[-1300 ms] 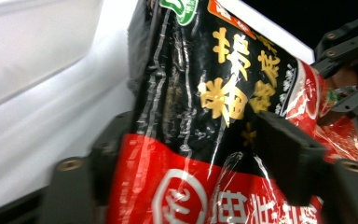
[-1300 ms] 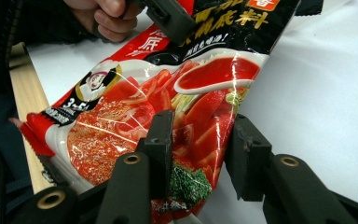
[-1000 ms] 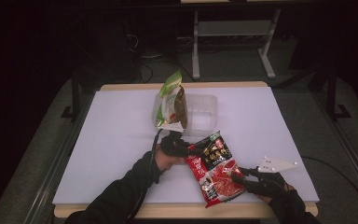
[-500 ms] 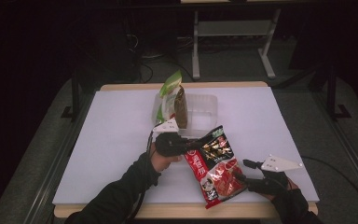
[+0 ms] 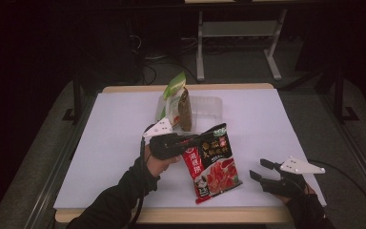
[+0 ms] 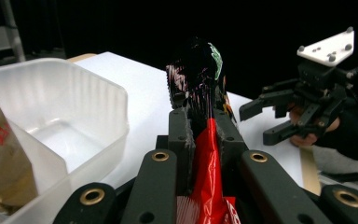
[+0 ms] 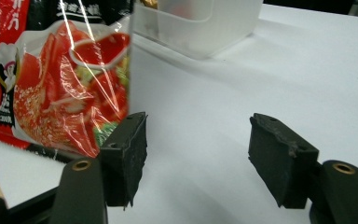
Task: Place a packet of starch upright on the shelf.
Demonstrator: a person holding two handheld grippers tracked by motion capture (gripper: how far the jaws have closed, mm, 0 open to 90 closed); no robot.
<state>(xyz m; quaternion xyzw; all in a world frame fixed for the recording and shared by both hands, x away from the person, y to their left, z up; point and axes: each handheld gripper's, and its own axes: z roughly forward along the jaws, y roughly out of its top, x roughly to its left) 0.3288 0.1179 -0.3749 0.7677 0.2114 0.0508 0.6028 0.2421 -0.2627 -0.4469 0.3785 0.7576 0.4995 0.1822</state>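
Note:
A red and black snack packet hangs tilted above the white table, its lower end near the front edge. My left gripper is shut on the packet's upper left edge, its jaws having just closed tighter. In the left gripper view the packet is pinched between the left gripper's pads. My right gripper stands open to the packet's right, low over the table. Its jaws have just been opening, and nothing is between them. The packet hangs just beyond its left fingertip.
A clear plastic container stands at the back middle of the table, just beyond the left gripper. A green packet and a brown one stand at its left end. The table's wooden front edge is close to both hands.
The right gripper has let go of the packet's lower end, opened and drawn back to the right. The left gripper has lifted the packet off the table.

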